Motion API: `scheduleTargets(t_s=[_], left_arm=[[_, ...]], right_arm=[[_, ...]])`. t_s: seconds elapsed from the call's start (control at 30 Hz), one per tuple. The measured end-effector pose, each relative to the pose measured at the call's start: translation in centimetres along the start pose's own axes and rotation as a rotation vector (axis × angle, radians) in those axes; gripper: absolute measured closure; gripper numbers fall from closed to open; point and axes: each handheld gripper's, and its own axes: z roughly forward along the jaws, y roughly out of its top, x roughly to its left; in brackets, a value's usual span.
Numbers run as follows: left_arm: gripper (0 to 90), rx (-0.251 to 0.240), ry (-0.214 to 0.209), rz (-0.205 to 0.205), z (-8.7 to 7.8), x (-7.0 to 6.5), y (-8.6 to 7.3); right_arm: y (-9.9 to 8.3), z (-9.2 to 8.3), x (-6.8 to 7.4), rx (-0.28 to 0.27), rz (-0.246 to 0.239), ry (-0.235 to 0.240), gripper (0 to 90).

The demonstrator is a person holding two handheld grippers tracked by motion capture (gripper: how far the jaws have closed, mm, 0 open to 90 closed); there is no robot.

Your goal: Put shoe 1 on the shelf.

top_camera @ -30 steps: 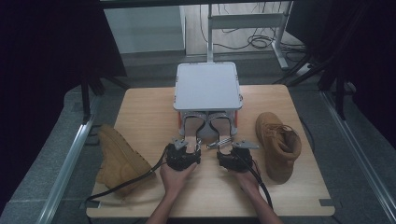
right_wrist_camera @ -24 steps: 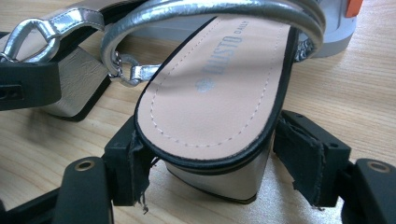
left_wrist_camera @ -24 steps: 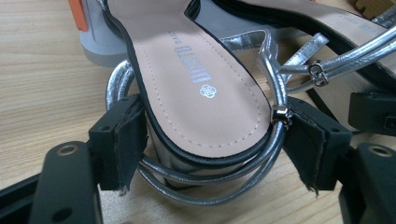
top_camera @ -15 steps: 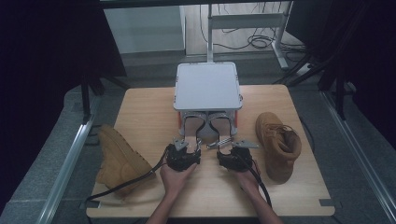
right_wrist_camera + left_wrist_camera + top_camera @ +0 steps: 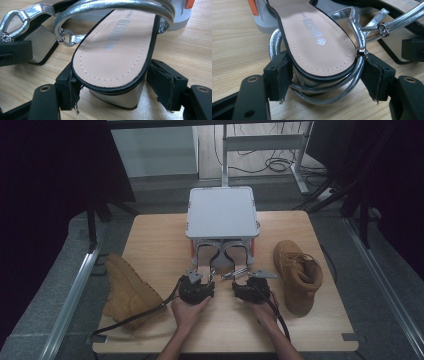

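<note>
Reaching forward, we set our left tool (image 5: 323, 80) around the heel of the left silver-strapped block-heel sandal (image 5: 319, 40), jaws just closing, not yet pinching. Our right tool (image 5: 112, 87), spread, straddles the right sandal's heel (image 5: 115, 62). Both sandals' long axes run away across the wooden tabletop (image 5: 160, 240).
</note>
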Motion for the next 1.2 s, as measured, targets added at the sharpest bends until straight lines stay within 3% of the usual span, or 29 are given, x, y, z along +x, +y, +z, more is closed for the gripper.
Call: scheduleTargets(t_s=[0.27, 0.5, 1.2], left_arm=[[31.7, -0.011, -0.009, -0.039, -0.2, 0.2, 0.5], [32.2, -0.056, -0.016, -0.088, -0.5, 0.6, 1.3], [32.8, -0.119, -0.018, -0.182, 1.0, 1.1, 1.4]], right_arm=[[0.1, 0.0, 0.0, 0.005, -0.011, -0.007, 31.1], [0.1, -0.1, 0.1, 0.008, -0.012, -0.01, 31.4], [0.2, -0.2, 0.1, 0.019, -0.018, -0.023, 33.9]])
